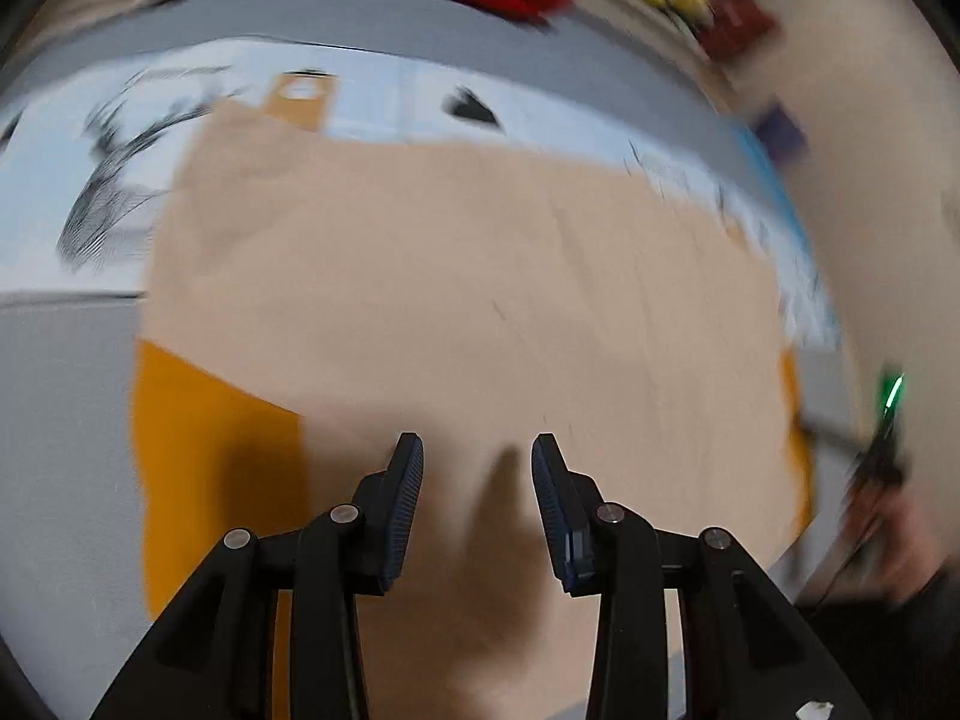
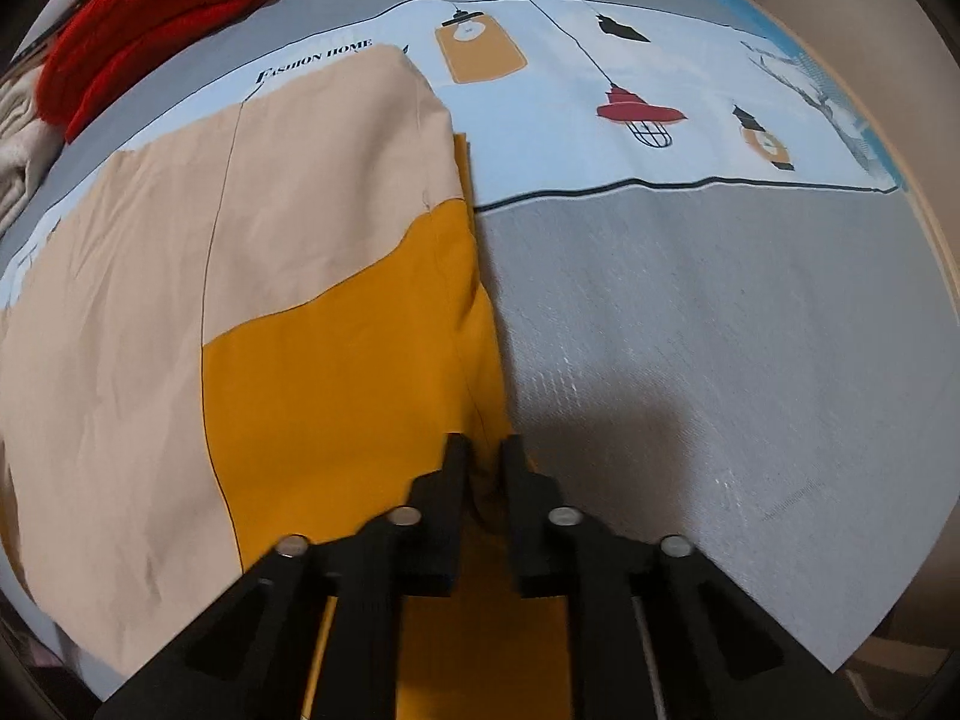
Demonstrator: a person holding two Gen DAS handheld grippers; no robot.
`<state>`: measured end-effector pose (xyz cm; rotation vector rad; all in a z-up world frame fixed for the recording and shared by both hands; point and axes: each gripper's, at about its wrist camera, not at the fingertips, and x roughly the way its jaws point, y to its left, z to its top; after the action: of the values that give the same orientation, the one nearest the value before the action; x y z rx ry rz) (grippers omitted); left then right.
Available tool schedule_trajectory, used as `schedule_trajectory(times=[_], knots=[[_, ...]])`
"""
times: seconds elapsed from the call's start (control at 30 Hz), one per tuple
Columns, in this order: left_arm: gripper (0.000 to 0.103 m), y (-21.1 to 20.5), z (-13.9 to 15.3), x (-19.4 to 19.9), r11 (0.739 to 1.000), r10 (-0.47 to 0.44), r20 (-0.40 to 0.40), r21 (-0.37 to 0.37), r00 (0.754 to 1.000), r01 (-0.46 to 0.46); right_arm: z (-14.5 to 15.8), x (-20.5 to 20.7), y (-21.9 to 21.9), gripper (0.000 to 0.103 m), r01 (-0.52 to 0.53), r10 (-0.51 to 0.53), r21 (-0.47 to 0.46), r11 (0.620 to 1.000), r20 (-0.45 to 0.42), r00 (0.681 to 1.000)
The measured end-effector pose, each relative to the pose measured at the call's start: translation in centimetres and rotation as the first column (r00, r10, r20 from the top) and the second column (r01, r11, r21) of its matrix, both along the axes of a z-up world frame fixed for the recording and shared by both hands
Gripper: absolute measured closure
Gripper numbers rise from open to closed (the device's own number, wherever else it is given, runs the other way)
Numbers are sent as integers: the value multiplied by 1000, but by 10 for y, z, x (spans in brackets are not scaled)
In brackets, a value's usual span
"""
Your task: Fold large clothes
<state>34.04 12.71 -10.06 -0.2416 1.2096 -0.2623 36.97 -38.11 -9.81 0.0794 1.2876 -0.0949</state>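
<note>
A large beige and mustard-yellow garment (image 1: 468,276) lies spread on the table; the left wrist view is blurred by motion. My left gripper (image 1: 477,450) is open and empty, hovering over the beige part. In the right wrist view the garment (image 2: 252,276) fills the left half, beige folded over yellow. My right gripper (image 2: 485,450) is nearly shut on the garment's yellow right edge, with fabric between the fingers (image 2: 456,468).
A grey and light-blue printed tablecloth (image 2: 690,300) covers the table. A red knitted item (image 2: 150,6) and a cream knit (image 2: 18,168) lie at the far left. The right gripper (image 1: 882,444) shows blurred in the left wrist view.
</note>
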Motion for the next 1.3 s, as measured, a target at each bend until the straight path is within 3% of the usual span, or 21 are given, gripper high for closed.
schedule_trajectory(times=[0.07, 0.17, 0.23, 0.3, 0.4, 0.5, 0.6, 0.67, 0.83, 0.97, 1.0, 1.1, 1.17, 1.3], knots=[[67, -10, -16, -1, 987, -31, -13, 156, 999, 33, 0, -2, -3, 97, 12, -12, -10, 1000, 0, 1000], [68, 10, -25, -1, 969, 66, -49, 239, 997, -52, 0, -3, -13, 101, 58, -59, -90, 994, -12, 998], [70, 23, -15, -6, 968, 122, -39, 227, 992, -110, 14, -8, -25, 100, 111, -109, -67, 992, 31, 994], [70, 35, 1, -14, 975, 138, -7, 177, 990, -134, 36, -15, -27, 99, 100, -96, -21, 995, 121, 988], [69, 43, 13, -28, 991, 88, -11, 97, 996, -87, 65, -33, 0, 97, -119, 124, -35, 992, 244, 962], [69, 36, -1, -44, 997, -16, -93, 77, 996, 23, 48, -51, 25, 97, -304, 309, -56, 951, 149, 939], [66, 29, -28, -59, 963, -87, -173, 236, 981, 128, 6, -64, 33, 97, -389, 386, -144, 910, -49, 921], [65, 35, -32, -67, 959, -79, -183, 254, 980, 125, -24, -75, 28, 97, -425, 389, -218, 879, -190, 902], [65, 44, -25, -80, 957, -59, -184, 271, 981, 109, -23, -82, 15, 97, -396, 355, -195, 898, -213, 910], [65, 47, -41, -91, 918, -37, -261, 374, 965, 136, -18, -89, 13, 97, -408, 359, -233, 883, -228, 905], [65, 46, -39, -93, 905, -38, -252, 402, 967, 140, -12, -90, 14, 97, -405, 358, -248, 880, -215, 909], [66, 41, -20, -99, 885, -30, -170, 454, 985, 105, 29, -98, 20, 97, -380, 380, -287, 879, -59, 923], [66, 37, 5, -104, 896, -16, -75, 441, 997, 47, 67, -107, 26, 97, -337, 375, -287, 896, 87, 923], [67, 28, 50, -120, 920, 56, 67, 385, 996, -77, 108, -126, 41, 97, -290, 348, -246, 925, 242, 906]])
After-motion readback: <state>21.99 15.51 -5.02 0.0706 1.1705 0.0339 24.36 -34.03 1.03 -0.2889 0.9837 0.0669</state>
